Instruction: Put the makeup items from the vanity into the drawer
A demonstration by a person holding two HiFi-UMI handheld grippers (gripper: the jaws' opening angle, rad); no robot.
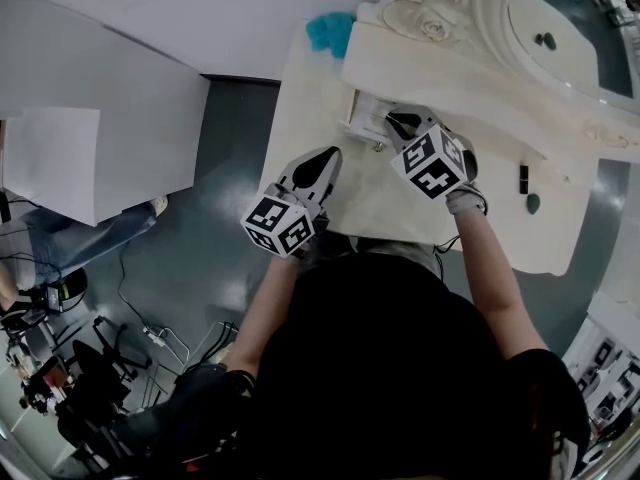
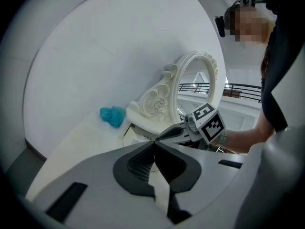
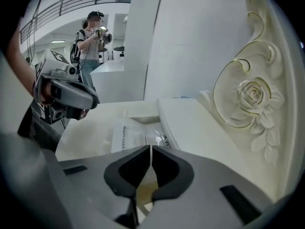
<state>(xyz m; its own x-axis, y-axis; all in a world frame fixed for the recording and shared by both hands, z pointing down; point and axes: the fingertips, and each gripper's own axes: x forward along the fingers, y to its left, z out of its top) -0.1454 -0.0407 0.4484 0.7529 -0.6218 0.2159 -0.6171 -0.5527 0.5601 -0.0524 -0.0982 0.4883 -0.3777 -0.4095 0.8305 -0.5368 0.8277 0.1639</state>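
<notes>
Pressed together and pinching nothing: right gripper, tips tilted down over the open drawer below the raised shelf of the cream vanity. Likewise closed and empty: left gripper, held near level above the vanity's front, just left of the drawer in the head view.

Inside the drawer, lying flat: a white packet printed "BEAUTY TOOLS" in grey capitals. Beside it, touching or overlapping, a clear packet with dark print too small to read.

Still out on the vanity top, well to the right of the drawer: a small black tube and, just beside it, a small teal item.

At the far left corner of the top: a fluffy blue puff. Behind the shelf: an ornate mirror frame with a carved rose.

On each gripper, black-and-white square markers only, no lettering.
</notes>
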